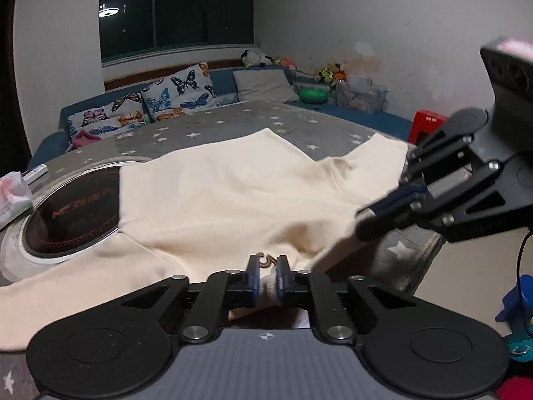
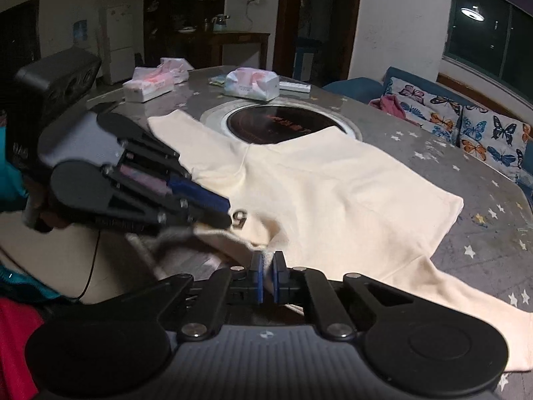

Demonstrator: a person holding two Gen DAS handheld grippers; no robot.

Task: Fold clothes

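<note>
A cream shirt (image 1: 233, 193) lies spread over the star-patterned table (image 1: 283, 116), one part draped across the round hob (image 1: 73, 213). My left gripper (image 1: 266, 276) is shut on the shirt's near edge, and cream cloth shows between its blue pads. In the right wrist view the same shirt (image 2: 333, 193) shows a dark printed mark near the left gripper (image 2: 226, 215). My right gripper (image 2: 267, 276) is shut on a fold of the near edge. From the left wrist view the right gripper (image 1: 361, 223) reaches in from the right, its tips on the cloth at the table's edge.
Two tissue packs (image 2: 251, 83) (image 2: 150, 86) and a remote (image 2: 294, 86) lie beyond the hob (image 2: 283, 123). A sofa with butterfly cushions (image 1: 180, 90) runs along the far side. A red stool (image 1: 428, 123) stands by the table's right corner.
</note>
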